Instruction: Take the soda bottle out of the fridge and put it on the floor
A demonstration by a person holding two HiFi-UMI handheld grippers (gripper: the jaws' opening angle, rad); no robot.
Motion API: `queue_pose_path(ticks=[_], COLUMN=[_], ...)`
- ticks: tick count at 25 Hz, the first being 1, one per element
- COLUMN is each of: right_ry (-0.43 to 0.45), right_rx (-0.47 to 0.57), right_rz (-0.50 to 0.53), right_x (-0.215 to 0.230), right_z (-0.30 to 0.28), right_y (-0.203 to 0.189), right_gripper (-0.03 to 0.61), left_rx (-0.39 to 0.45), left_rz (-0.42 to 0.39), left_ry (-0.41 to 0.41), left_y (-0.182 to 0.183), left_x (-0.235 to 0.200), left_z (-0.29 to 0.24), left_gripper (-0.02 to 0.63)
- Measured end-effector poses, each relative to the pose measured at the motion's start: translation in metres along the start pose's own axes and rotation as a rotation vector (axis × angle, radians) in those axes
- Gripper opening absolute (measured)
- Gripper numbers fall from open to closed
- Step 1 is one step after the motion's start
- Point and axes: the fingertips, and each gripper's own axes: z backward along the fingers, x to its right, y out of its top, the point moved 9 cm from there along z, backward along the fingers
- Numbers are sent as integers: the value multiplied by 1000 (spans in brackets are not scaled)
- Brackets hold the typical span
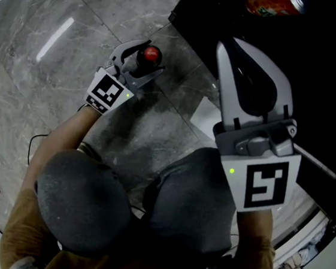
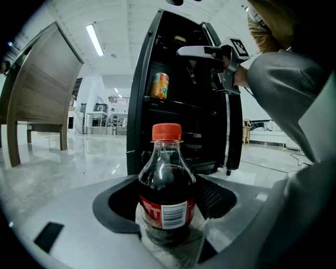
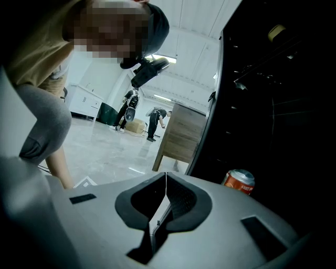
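Closest in, the person is crouched with both knees [image 1: 190, 200] up in grey trousers, filling the bottom of the head view. Just past the left knee, the left hand-held gripper [image 1: 148, 57] is clenched around the soda bottle [image 2: 167, 194], pads pressed on either side of the dark body at about label height. The bottle is upright with its red cap on, and its base looks to be down on the grey marble floor [image 1: 38, 56], just in front of the fridge's near corner. On the right, the right hand-held gripper [image 3: 166, 178] is held higher up, with its jaws clenched tight together and nothing between them. It's pointing toward the black fridge [image 2: 210, 131], and from the left gripper view you can see it up against the upper part of the open compartment. Further in, an orange can [image 3: 240, 182] sits on a fridge shelf, a bit right of the right gripper's tips. Way off to the left there's a wooden panel [image 2: 37, 89] standing on the shiny floor.
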Motion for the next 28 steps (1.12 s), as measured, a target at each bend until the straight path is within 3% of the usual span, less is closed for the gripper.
queue_pose_path(ticks=[28], right_ry=[-12], right_rx=[-9], right_rz=[19], right_x=[-1], right_z=[1], right_y=[0], right_gripper=[2], left_rx=[21], left_rz=[-24], left_ry=[-43], left_y=[-8], left_x=[-1], left_z=[3], left_gripper=[305])
